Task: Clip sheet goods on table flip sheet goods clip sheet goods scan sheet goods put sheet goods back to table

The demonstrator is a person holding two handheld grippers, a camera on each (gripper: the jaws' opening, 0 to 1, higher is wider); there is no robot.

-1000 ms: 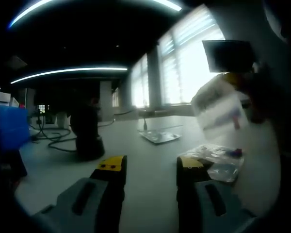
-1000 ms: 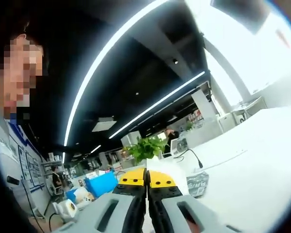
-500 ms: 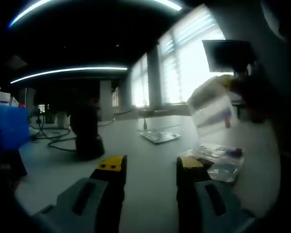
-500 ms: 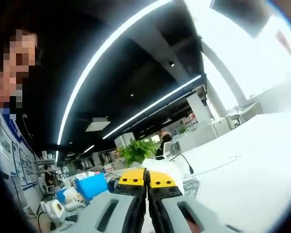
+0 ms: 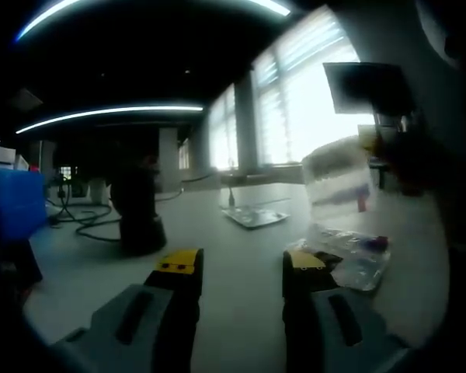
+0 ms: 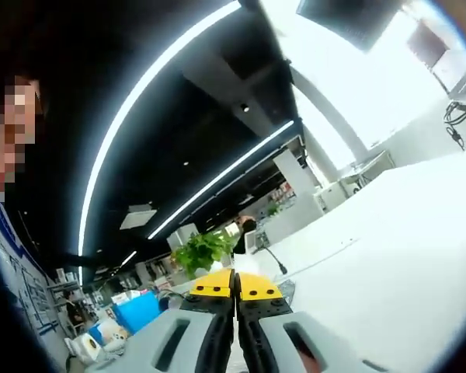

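Note:
A clear plastic packet with red and blue print hangs in the air at the right of the left gripper view. The right gripper, dark against the windows, is shut on the packet's upper edge. More clear packets lie in a loose heap on the white table just below it. My left gripper stands open over the table, near the heap, with nothing between its yellow-tipped jaws. In the right gripper view the right gripper has its jaws pressed together; the packet is hardly visible past them.
A flat shiny sheet lies farther back on the table. A dark upright device with cables stands at left, beside a blue box. A dark monitor hangs at upper right. The right gripper view looks over the white tabletop towards a potted plant.
The held packet has swung from tilted to nearly upright and dropped slightly towards the heap. The right gripper view has tilted with the hand. The left gripper has stayed still.

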